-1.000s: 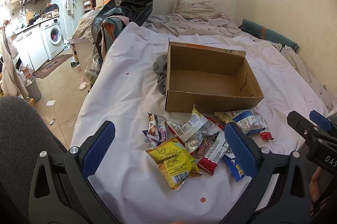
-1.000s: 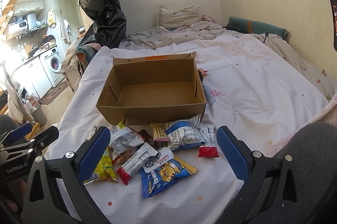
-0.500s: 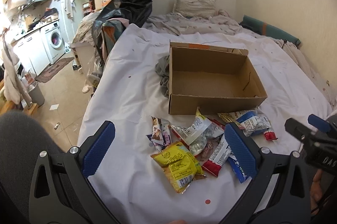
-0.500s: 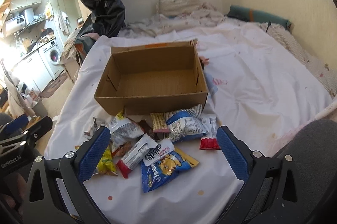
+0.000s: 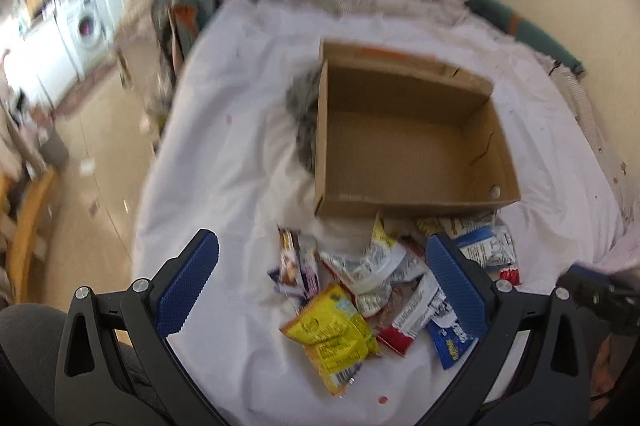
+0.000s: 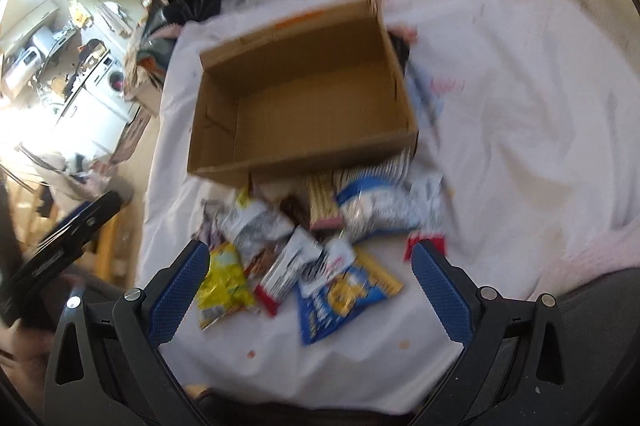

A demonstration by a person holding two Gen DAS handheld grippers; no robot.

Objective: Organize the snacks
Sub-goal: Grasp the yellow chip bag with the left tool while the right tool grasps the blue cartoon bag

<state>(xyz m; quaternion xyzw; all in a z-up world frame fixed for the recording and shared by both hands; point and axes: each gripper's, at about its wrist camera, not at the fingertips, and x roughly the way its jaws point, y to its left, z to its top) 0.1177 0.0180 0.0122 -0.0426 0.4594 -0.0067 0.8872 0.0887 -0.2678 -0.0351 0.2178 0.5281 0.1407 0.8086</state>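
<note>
Both grippers dropped closer over the heap of crinkly snack packets (image 5: 372,290) on the white bedsheet (image 5: 240,145); views blurred. We had left gripper (image 5: 320,284) and right gripper (image 6: 308,290) spread wide, holding nothing. Open brown cardboard box (image 5: 404,145), just behind the heap, sat empty, so we judged first pick imminent

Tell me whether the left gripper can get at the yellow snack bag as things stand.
Probably yes. The left gripper is open, and the yellow bag lies on top at the near edge of the pile, between its fingers in view. Nothing covers it; a red-and-white packet sits close alongside.
</note>
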